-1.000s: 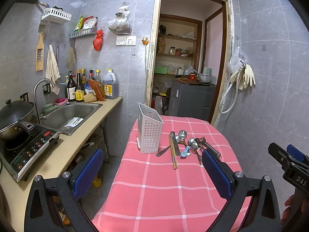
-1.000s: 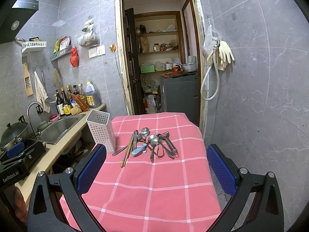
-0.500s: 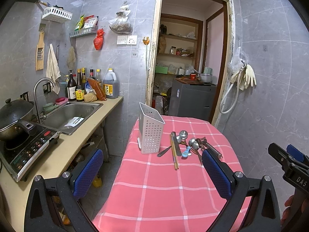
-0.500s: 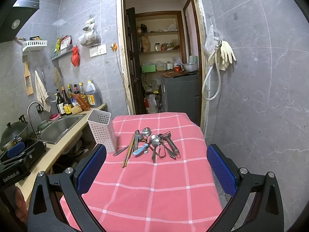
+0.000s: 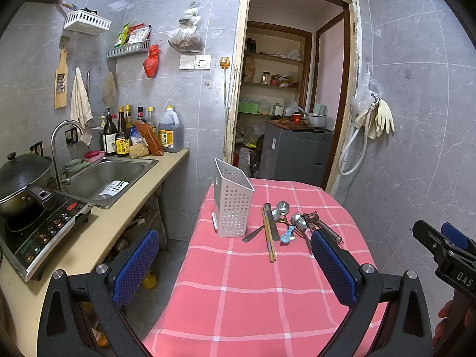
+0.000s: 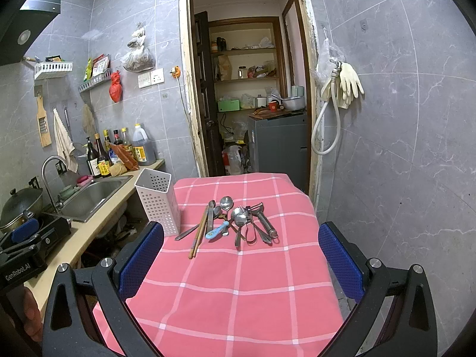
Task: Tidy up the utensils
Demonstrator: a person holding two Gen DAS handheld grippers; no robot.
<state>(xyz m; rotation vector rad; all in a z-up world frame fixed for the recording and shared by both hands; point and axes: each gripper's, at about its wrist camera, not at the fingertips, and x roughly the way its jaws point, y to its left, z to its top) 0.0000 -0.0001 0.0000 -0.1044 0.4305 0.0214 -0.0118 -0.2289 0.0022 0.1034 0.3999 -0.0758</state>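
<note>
Both grippers — left gripper (image 5: 235,263), right gripper (image 6: 241,258) — are held spread and empty short of the utensil pile (image 6: 232,223), heaped beside the white holder (image 6: 157,202) for easy sorting.

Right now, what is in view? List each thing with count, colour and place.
utensil holder: one, white perforated, empty, table's left edge
chopsticks: one pair, wooden, right of the holder
utensil pile: metal spoons and tools, count unclear, mid-table
small spoon: one, light blue, in the pile
tablecloth: one, pink checked
sink: one, steel, left counter
wok: one, dark, on the cooktop
rubber gloves: pale, hung on right wall
left gripper: open, empty
right gripper: open, empty
</note>
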